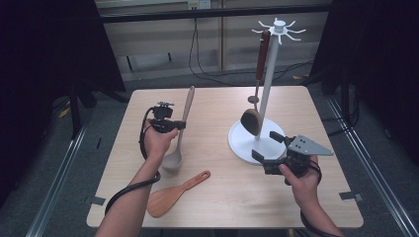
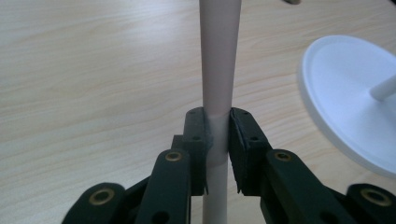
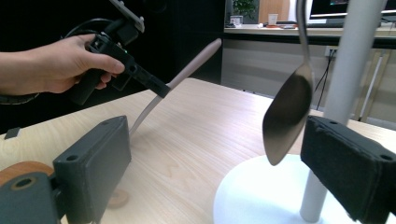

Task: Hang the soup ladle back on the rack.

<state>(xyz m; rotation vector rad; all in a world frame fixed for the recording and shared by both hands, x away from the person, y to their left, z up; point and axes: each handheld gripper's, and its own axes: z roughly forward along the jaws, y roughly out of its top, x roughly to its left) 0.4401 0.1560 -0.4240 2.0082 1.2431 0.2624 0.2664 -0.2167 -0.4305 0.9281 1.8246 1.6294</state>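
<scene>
Dark room, cables along the far wall; a pale wooden table [image 1: 296,197] carries a white rack [image 1: 269,89] near its right edge. The left gripper [image 1: 174,125] pinches the beige ladle [image 1: 184,118] mid-handle, bowl resting left of centre: light, stiff, probably smooth, so grip firmly there. The right gripper [image 1: 269,148] stands spread beside the rack's base.
</scene>
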